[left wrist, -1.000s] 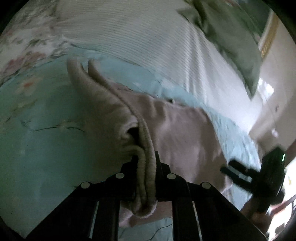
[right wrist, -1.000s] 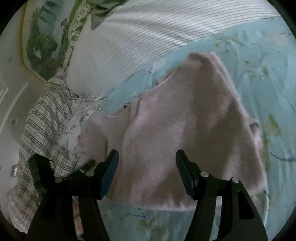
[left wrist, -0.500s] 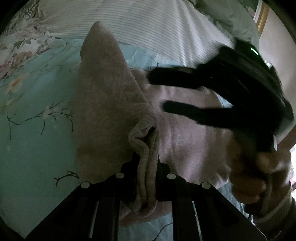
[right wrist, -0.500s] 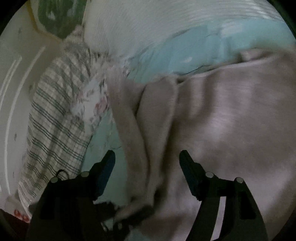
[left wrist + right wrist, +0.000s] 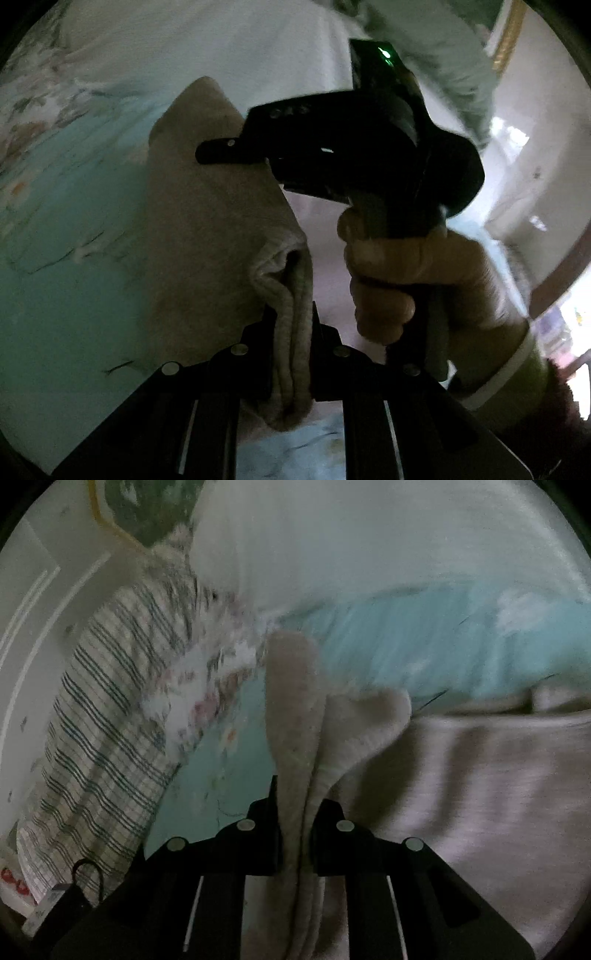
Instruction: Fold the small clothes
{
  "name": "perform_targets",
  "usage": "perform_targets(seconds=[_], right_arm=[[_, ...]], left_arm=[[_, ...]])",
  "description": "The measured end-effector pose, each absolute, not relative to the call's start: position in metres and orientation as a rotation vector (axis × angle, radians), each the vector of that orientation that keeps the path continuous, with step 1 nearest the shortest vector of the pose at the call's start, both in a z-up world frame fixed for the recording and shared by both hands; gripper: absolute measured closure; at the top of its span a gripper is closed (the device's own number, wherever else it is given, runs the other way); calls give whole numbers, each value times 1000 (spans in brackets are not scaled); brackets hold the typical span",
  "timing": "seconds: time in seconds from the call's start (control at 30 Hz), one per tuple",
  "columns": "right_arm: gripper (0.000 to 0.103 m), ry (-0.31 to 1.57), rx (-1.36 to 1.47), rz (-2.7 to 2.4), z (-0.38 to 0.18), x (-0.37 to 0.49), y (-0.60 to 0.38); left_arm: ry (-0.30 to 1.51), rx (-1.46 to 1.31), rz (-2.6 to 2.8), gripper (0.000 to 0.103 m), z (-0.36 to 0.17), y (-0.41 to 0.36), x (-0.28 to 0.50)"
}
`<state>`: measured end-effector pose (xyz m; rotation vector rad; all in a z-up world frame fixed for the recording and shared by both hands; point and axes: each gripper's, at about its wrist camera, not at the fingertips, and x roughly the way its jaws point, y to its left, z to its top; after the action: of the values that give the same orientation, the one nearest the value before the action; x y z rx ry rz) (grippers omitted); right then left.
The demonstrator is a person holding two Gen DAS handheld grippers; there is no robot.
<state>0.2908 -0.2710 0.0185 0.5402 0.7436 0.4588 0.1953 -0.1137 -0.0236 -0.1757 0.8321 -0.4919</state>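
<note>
Both tongs pinching the beige garment over the bed.

Left gripper [image 5: 293, 332] is clamping a bunched fold of the beige garment [image 5: 207, 229]; right gripper [image 5: 295, 812], jaws just closing, is nipping another doubled edge of it [image 5: 295, 738]. A hand [image 5: 413, 280] is holding the right gripper just beside the garment. The garment is lying on the teal floral sheet [image 5: 424, 635], white striped quilt [image 5: 369, 535] beyond, plaid blanket [image 5: 103, 709] off its side.
</note>
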Motion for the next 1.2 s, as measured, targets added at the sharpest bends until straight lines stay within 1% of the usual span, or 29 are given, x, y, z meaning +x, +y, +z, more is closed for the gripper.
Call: perform_targets(seconds=[0.13, 0.2, 0.3, 0.43, 0.5, 0.57, 0.73, 0.83, 0.87, 0.93, 0.97, 1.0, 1.03, 1.07, 1.1, 1.13, 1.17, 1.2], right_arm=[[90, 704, 516, 346, 38, 256, -328], [90, 701, 530, 291, 36, 240, -359], [90, 723, 562, 215, 18, 222, -395], [90, 770, 607, 144, -15, 209, -424], [90, 778, 640, 141, -25, 206, -434], [90, 763, 638, 151, -23, 204, -437], [90, 690, 602, 167, 0, 200, -438], [90, 715, 584, 116, -7, 198, -443], [90, 743, 572, 95, -13, 199, -442], [86, 776, 585, 79, -26, 199, -444], [86, 768, 598, 75, -27, 196, -446], [82, 756, 612, 71, -27, 192, -448], [76, 746, 622, 61, -25, 188, -449], [72, 733, 627, 48, -23, 183, -451], [66, 721, 625, 38, -19, 177, -451], [56, 712, 617, 29, -15, 171, -450], [50, 707, 611, 23, -13, 167, -449], [40, 700, 605, 20, -9, 162, -447]], left_arm=[[807, -164, -573, 91, -8, -152, 194], [811, -157, -613, 91, -8, -175, 196], [832, -149, -675, 91, -17, -207, 202], [906, -120, -735, 91, -44, -244, 207], [940, -98, -738, 91, -58, -257, 208], [959, -98, -736, 91, -64, -262, 208], [920, -117, -756, 91, -55, -266, 208], [905, -125, -781, 90, -54, -270, 204], [910, -115, -783, 89, -56, -276, 204], [941, -80, -783, 87, -65, -286, 205], [971, -69, -773, 82, -73, -288, 207], [999, -71, -769, 81, -80, -286, 208], [1018, -84, -771, 80, -86, -283, 209], [1023, -95, -772, 78, -86, -279, 208], [1026, -108, -779, 75, -85, -273, 206], [1027, -116, -789, 67, -83, -267, 205], [1024, -116, -792, 52, -80, -260, 201], [1022, -116, -787, 43, -76, -252, 198]])
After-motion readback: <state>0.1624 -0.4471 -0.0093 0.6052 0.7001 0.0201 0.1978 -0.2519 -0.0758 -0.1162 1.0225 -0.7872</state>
